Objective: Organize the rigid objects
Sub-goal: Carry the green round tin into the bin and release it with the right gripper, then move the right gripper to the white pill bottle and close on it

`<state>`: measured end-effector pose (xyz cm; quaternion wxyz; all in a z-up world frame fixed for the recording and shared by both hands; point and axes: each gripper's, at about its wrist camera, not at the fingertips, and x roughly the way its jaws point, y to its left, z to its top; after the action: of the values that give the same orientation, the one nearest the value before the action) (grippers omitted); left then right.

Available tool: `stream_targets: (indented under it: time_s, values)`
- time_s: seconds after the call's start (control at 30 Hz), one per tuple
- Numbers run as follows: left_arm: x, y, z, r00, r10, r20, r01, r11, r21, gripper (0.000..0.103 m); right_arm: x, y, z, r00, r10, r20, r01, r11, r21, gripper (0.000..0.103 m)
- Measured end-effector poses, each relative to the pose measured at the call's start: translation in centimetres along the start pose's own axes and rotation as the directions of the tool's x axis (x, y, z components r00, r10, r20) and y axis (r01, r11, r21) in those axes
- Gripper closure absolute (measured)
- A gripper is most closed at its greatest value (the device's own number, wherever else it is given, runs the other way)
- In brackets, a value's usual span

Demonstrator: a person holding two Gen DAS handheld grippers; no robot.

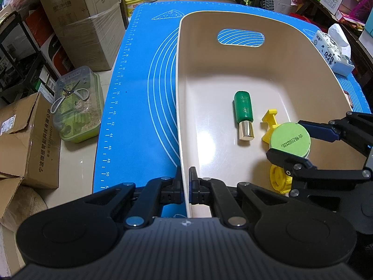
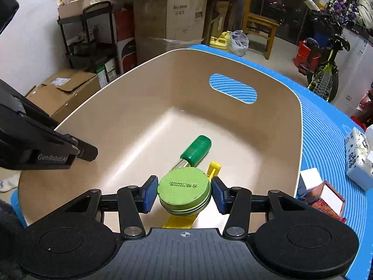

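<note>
A beige bin stands on the blue mat. My left gripper is shut on the bin's near-left wall. Inside lie a green bottle with a gold cap and a yellow plastic piece. My right gripper is over the bin, its blue pads either side of a round green tin, with small gaps showing; the tin sits over the yellow piece. The bottle lies just beyond. The right gripper and the tin also show in the left wrist view.
A tissue pack lies on the mat right of the bin, and a small red box beside it. Cardboard boxes and a clear container with scissors stand on the floor to the left. A bicycle is behind.
</note>
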<state>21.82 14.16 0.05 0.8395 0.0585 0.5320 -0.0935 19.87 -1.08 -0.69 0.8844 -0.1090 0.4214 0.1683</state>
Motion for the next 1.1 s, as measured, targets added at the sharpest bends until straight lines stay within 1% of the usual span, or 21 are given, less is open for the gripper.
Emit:
stream_targets:
  time_s: [0.07, 0.1, 0.13, 0.2, 0.3, 0.4, 0.53, 0.6, 0.73, 0.83, 1.0, 1.1]
  values:
    - [0.0, 0.0, 0.0, 1.0, 0.002, 0.0, -0.002, 1.0, 0.002, 0.098, 0.0, 0.0, 0.0, 1.0, -0.001, -0.007, 0.001, 1.0, -0.001, 0.049]
    - [0.0, 0.0, 0.0, 1.0, 0.002, 0.001, -0.002, 1.0, 0.003, 0.098, 0.0, 0.1, 0.0, 1.0, -0.009, -0.007, 0.009, 1.0, -0.003, 0.045]
    - [0.0, 0.0, 0.0, 1.0, 0.002, 0.001, -0.002, 1.0, 0.002, 0.097, 0.1, -0.1, 0.1, 1.0, -0.015, -0.007, 0.015, 1.0, -0.001, 0.044]
    - [0.0, 0.0, 0.0, 1.0, 0.002, 0.001, -0.002, 1.0, 0.002, 0.098, -0.3, -0.4, 0.1, 1.0, -0.012, 0.006, 0.012, 1.0, 0.022, 0.038]
    - [0.0, 0.0, 0.0, 1.0, 0.002, 0.0, -0.002, 1.0, 0.002, 0.097, -1.4, -1.4, 0.2, 0.999, -0.001, 0.054, -0.003, 0.997, 0.074, 0.033]
    - [0.0, 0.0, 0.0, 1.0, 0.002, 0.001, -0.002, 1.0, 0.002, 0.097, -3.1, -2.8, 0.1, 0.993, -0.008, 0.121, -0.008, 0.991, 0.135, 0.032]
    - [0.0, 0.0, 0.0, 1.0, 0.002, 0.0, -0.002, 1.0, 0.002, 0.097, -5.9, -5.6, -0.3, 0.979, -0.064, 0.192, 0.02, 0.975, 0.22, 0.029]
    - [0.0, 0.0, 0.0, 1.0, 0.002, 0.0, -0.002, 1.0, 0.002, 0.097, -6.8, -7.1, -0.7, 0.975, -0.098, 0.201, 0.047, 0.967, 0.249, 0.027]
    - [0.0, 0.0, 0.0, 1.0, 0.003, 0.0, -0.003, 1.0, 0.002, 0.097, -7.4, -10.2, -2.1, 0.967, -0.183, 0.178, 0.125, 0.947, 0.295, 0.026]
    - [0.0, 0.0, 0.0, 1.0, 0.004, 0.0, -0.004, 1.0, 0.005, 0.097, -7.2, -12.2, -3.4, 0.963, -0.221, 0.151, 0.161, 0.929, 0.334, 0.026]
    - [0.0, 0.0, 0.0, 1.0, 0.003, -0.003, -0.003, 1.0, 0.007, 0.097, -5.7, -14.3, -5.9, 0.958, -0.272, 0.09, 0.227, 0.914, 0.337, 0.024]
    - [0.1, 0.0, 0.0, 1.0, 0.007, -0.003, -0.007, 1.0, 0.01, 0.097, -4.3, -15.0, -7.2, 0.96, -0.273, 0.061, 0.237, 0.909, 0.343, 0.024]
